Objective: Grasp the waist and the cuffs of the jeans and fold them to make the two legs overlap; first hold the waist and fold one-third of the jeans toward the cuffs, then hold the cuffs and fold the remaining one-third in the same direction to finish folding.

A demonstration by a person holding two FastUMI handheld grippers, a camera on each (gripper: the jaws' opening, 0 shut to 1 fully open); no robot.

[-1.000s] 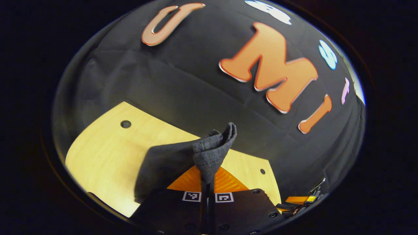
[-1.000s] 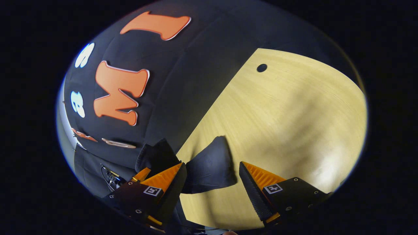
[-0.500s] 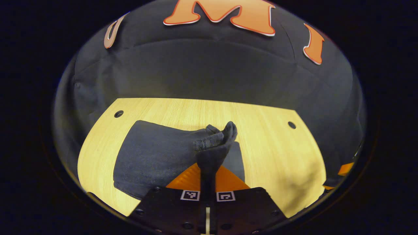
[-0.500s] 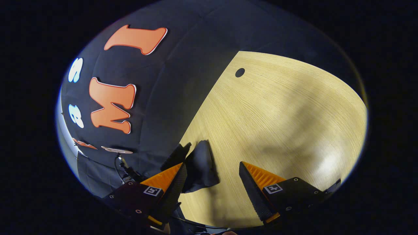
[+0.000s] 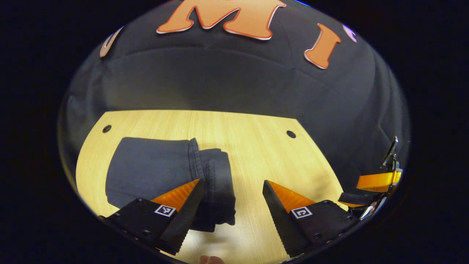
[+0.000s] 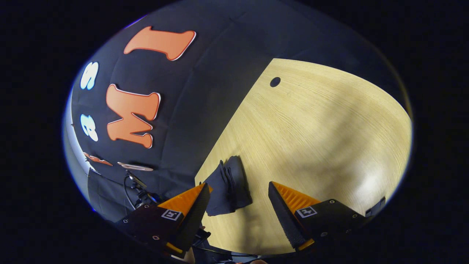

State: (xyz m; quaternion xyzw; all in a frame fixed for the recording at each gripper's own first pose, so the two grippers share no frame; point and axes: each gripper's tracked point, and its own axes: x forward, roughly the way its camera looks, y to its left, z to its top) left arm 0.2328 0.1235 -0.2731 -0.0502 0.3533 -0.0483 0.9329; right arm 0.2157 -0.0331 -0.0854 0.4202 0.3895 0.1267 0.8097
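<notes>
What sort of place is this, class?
Probably a recording booth, not a home: black cloth wall, a bare wooden table with folded jeans, and handheld grippers.
</notes>
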